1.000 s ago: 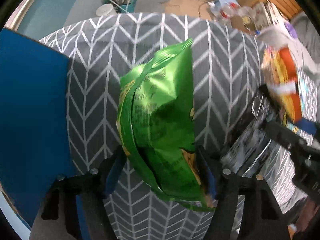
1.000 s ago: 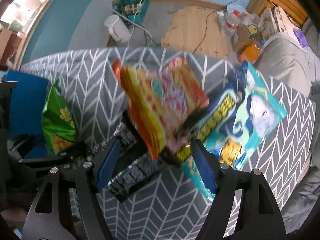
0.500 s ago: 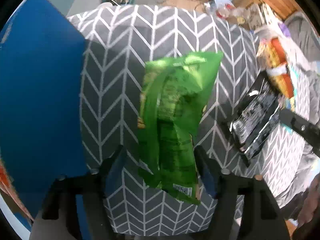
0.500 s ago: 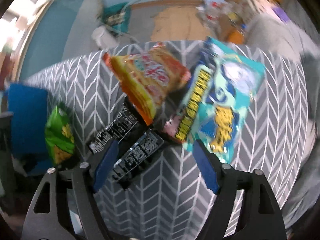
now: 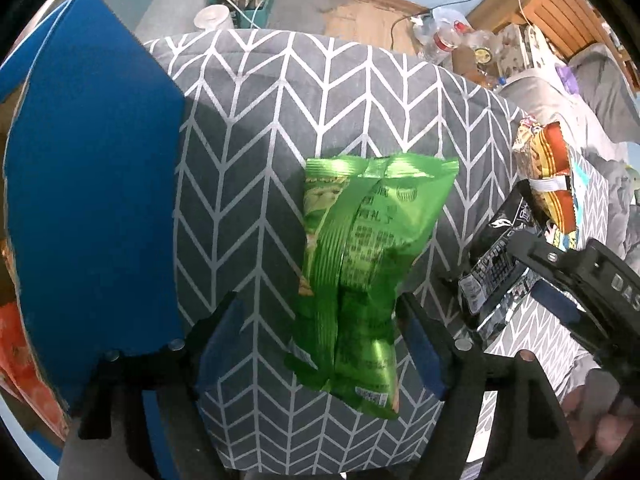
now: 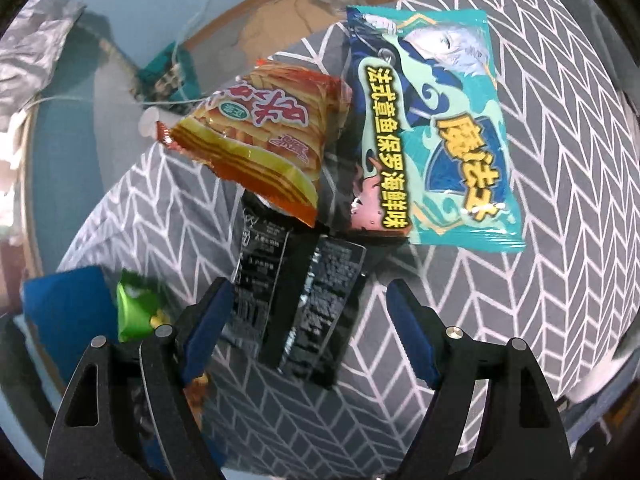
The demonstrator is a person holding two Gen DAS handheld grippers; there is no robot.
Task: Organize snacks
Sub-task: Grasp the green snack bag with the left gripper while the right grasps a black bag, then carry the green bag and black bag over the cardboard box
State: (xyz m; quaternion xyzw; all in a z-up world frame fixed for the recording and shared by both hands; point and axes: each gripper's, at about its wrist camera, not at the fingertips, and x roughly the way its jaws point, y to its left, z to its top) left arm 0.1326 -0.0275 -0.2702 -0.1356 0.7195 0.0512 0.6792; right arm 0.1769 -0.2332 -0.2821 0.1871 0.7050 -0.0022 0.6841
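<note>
A green snack bag (image 5: 360,264) lies on the grey chevron cloth (image 5: 248,128), between the fingers of my left gripper (image 5: 320,344). Its jaws are opening, and the left pad stands well apart from the bag. My right gripper (image 6: 310,332) is open above two black packets (image 6: 304,300) without touching them. An orange chip bag (image 6: 260,136) and a teal bag (image 6: 432,132) rest beyond them. The green bag (image 6: 136,312) shows at the lower left of the right wrist view. The left wrist view catches my right gripper (image 5: 580,280) over the black packets (image 5: 496,264).
A blue box (image 5: 92,200) stands left of the green bag, seen as a blue box (image 6: 64,312) in the right wrist view too. Something orange (image 5: 24,360) sits at its lower edge. Bottles and cables (image 5: 444,40) clutter the floor beyond the cloth's far edge.
The left pads have spread off the green bag, which has settled flat on the cloth. The orange bag left the right fingers and lies on the pile; the right gripper rolled over the black packets.
</note>
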